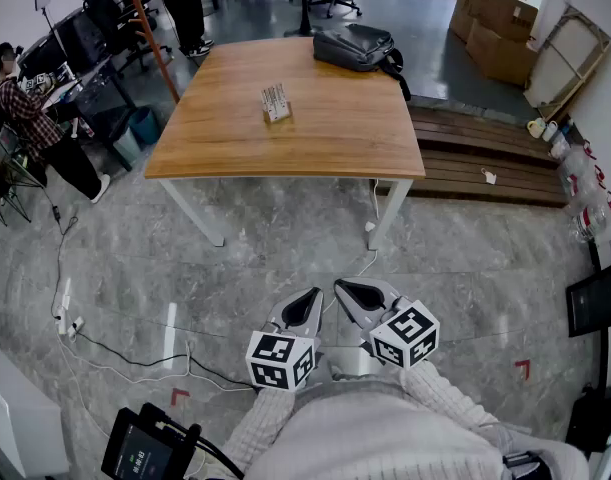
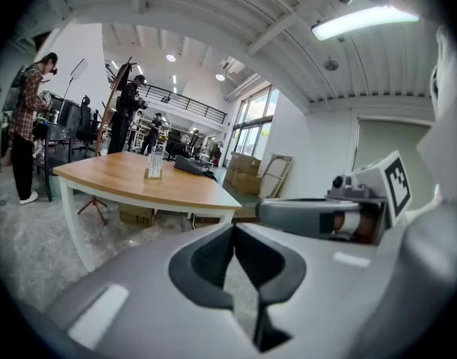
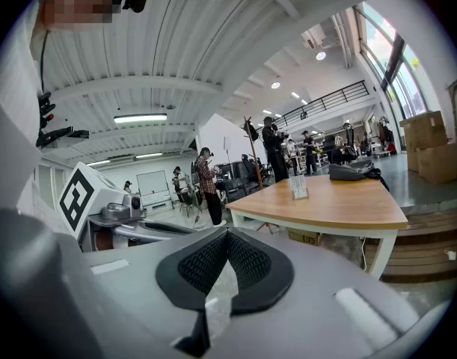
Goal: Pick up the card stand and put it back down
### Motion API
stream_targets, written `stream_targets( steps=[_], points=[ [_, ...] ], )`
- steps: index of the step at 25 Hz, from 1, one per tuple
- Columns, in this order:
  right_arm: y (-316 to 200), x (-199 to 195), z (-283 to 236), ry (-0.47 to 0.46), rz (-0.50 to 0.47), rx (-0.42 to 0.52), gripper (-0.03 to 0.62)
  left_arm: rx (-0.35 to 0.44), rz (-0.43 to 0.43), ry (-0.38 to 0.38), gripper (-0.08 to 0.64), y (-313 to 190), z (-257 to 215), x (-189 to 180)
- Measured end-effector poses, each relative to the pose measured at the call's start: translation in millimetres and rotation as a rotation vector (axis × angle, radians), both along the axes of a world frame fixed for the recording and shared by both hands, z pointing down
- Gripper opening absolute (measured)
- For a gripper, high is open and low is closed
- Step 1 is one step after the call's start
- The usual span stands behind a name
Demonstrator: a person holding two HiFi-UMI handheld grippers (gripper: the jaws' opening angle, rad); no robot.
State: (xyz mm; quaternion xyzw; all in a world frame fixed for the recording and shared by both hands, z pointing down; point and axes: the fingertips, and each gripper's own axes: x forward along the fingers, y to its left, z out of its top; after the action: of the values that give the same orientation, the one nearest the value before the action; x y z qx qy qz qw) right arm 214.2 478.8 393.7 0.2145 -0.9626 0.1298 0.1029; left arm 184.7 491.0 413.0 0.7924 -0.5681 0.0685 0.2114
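The card stand (image 1: 275, 102), a small clear holder with a printed card, stands upright near the middle of the wooden table (image 1: 235, 148). It shows small in the left gripper view (image 2: 153, 165) and in the right gripper view (image 3: 298, 187). Both grippers hang side by side over the floor, close to the person's body and well short of the table. My left gripper (image 1: 305, 304) (image 2: 233, 227) is shut with nothing between its jaws. My right gripper (image 1: 353, 290) (image 3: 227, 232) is shut and empty too.
A black bag (image 1: 357, 46) lies at the table's far edge. Cardboard boxes (image 1: 495, 23) and wooden steps (image 1: 475, 153) are at the right. People stand at the left (image 1: 25, 118) and beyond the table (image 1: 185, 8). Cables (image 1: 105, 353) run over the grey floor.
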Motion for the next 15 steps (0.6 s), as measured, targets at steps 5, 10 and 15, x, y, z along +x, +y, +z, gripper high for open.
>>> stream_targets(
  steps=[5, 10, 15],
  points=[
    [-21, -5, 13, 0.017, -0.016, -0.036, -0.005, -0.020, -0.001, 0.008, 0.008, -21, 10, -3],
    [-57, -27, 28, 0.024, -0.016, -0.056, -0.005, -0.045, 0.005, 0.024, 0.009, -64, 26, -31],
    [-130, -65, 28, 0.018, 0.023, -0.058, -0.005, -0.039, 0.005, 0.027, 0.009, -131, 23, -79]
  ],
)
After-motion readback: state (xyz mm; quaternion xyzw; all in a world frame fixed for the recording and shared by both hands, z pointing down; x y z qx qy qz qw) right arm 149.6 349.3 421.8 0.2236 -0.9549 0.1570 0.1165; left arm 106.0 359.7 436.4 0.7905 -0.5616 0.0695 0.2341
